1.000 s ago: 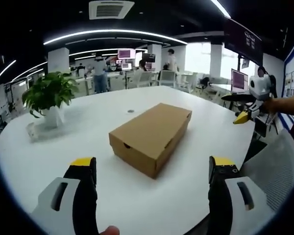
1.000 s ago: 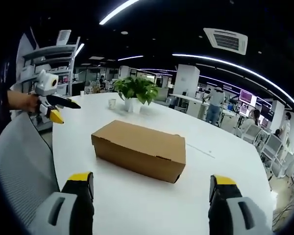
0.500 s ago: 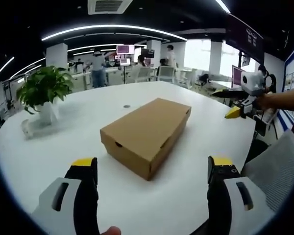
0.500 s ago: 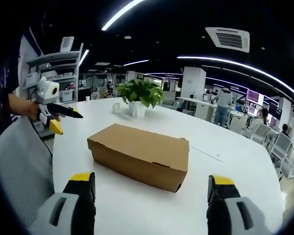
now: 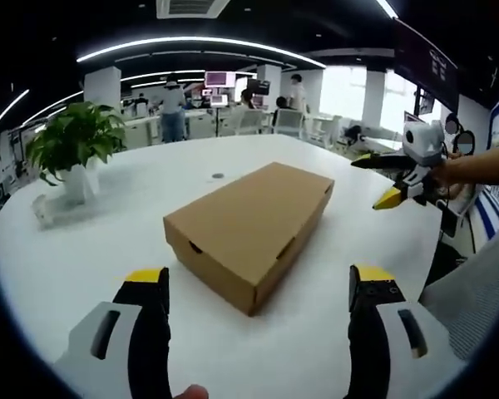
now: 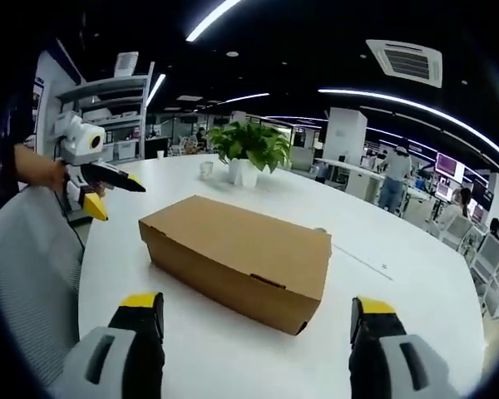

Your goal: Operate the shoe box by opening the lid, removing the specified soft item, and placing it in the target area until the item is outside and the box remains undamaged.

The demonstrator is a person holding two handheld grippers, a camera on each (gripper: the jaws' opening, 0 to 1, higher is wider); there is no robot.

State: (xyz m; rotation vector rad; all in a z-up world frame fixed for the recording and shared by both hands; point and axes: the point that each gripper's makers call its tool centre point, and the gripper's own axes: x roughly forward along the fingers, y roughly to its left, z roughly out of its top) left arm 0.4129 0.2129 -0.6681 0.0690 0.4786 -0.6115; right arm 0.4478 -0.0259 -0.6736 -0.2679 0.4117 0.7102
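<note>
A closed brown cardboard shoe box (image 5: 251,219) lies on the white round table (image 5: 108,241), its lid down. My left gripper (image 5: 258,287) hovers just short of the box's near corner, jaws wide apart with nothing between them. In the right gripper view the same box (image 6: 237,253) lies lengthwise ahead, and my right gripper (image 6: 254,312) is open and empty in front of its long side. The right gripper (image 5: 395,179) also enters the left gripper view from the right, held by a hand. The left gripper (image 6: 91,179) appears at the left of the right gripper view.
A potted green plant (image 5: 73,150) in a white pot stands on the table beyond the box, a small cup (image 6: 205,169) beside it. A grey chair back (image 6: 29,283) sits by the table edge. Desks, monitors and people fill the office behind.
Both views have drawn closer to the box, which now looks larger. The box has not moved and its lid stays shut. Both grippers stay open.
</note>
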